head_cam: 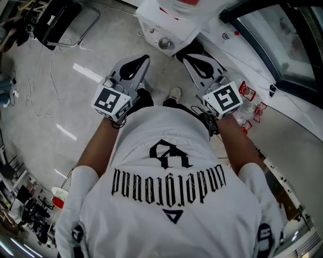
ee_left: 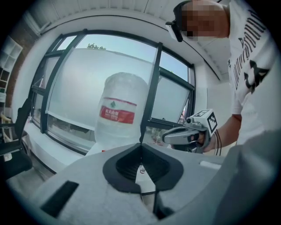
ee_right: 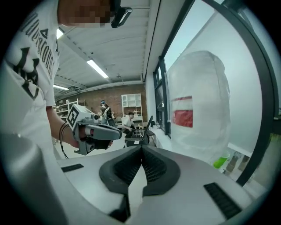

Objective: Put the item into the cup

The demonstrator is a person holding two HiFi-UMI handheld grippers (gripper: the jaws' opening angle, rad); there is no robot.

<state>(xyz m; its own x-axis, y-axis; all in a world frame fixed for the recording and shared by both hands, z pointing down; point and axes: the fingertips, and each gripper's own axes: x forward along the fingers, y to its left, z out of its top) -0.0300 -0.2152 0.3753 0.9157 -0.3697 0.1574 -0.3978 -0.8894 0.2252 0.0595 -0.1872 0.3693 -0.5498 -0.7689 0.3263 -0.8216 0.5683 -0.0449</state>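
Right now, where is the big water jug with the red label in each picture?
Head view: the water jug is at the top edge near the middle, mostly cut off.
Left gripper view: the jug stands upright in the centre.
Right gripper view: the jug is right of centre and looks large.
Shared landmark: the dark window frame by the jug.

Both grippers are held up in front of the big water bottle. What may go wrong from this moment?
1. The left gripper and the right gripper both have their jaws together and hold nothing. Neither item nor cup shows in any view, so the person may have to turn and search with both hands full.
2. The large clear plastic water bottle with a red label stands right ahead of both grippers. A forward swing might bump it.
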